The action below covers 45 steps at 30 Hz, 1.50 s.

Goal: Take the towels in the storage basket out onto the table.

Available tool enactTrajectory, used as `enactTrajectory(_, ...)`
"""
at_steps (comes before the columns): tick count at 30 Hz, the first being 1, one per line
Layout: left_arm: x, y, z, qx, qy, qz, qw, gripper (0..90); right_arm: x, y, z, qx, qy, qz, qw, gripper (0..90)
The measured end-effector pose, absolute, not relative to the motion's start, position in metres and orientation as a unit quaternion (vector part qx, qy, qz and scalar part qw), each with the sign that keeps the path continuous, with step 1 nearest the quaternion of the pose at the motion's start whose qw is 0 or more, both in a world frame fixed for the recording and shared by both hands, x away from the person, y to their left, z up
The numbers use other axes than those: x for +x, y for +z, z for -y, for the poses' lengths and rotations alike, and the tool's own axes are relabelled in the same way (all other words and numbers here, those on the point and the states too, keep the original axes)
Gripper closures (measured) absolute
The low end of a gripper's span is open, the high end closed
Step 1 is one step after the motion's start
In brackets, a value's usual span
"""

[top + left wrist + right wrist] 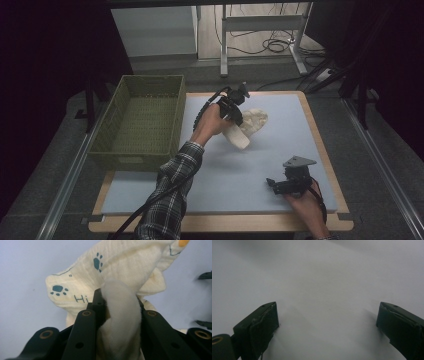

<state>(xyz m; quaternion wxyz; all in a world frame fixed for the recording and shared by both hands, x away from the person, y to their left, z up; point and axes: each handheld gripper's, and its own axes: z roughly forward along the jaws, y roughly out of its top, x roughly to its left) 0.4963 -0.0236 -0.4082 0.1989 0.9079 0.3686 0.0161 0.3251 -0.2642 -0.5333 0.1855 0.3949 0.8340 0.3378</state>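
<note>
Cloth (117,322) (cream, paw-printed) between jaws of left gripper (120,302), pinched tight.

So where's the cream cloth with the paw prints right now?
In the high view the cream cloth is pinched in the left gripper over the far middle of the blue mat, just right of the green basket.

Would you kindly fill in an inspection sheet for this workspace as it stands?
Surface: pale blue mat on a wooden table.
Job's things: cream cloth with blue paw prints, partly lifted; green basket at the table's left, nothing seen inside.
Clutter: nothing seen.
Grippers: left gripper shut on a fold of the cloth; right gripper open, low over the mat.
Cables: one trails along the left sleeve; more lie on the floor behind.
Surroundings: dark, desk legs behind.
</note>
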Motion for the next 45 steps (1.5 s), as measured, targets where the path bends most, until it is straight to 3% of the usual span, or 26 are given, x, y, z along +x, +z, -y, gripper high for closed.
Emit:
enactTrajectory(13,0.499,-0.455,0.041,0.914,0.037,-0.355,0.191,68.7,0.325,-0.533,0.264,0.394,0.338,-0.834,0.186,4.2)
enactTrajectory(16,0.499,-0.463,0.04,0.911,0.042,-0.357,0.202,56.3,0.325,-0.533,0.264,0.394,0.338,-0.834,0.186,4.2)
enactTrajectory(20,0.496,-0.467,0.036,0.911,0.055,-0.354,0.206,32.0,0.325,-0.533,0.264,0.394,0.338,-0.834,0.186,4.2)
enactTrajectory(26,0.487,-0.458,0.022,0.907,0.069,-0.355,0.215,23.1,0.325,-0.533,0.264,0.394,0.338,-0.834,0.186,4.2)
enactTrajectory(35,0.462,-0.441,-0.003,0.907,0.089,-0.347,0.219,20.0,0.325,-0.533,0.264,0.394,0.338,-0.834,0.186,4.2)
enactTrajectory(45,0.437,-0.45,-0.027,0.907,0.066,-0.347,0.229,15.9,0.326,-0.533,0.265,0.394,0.338,-0.835,0.184,4.4)
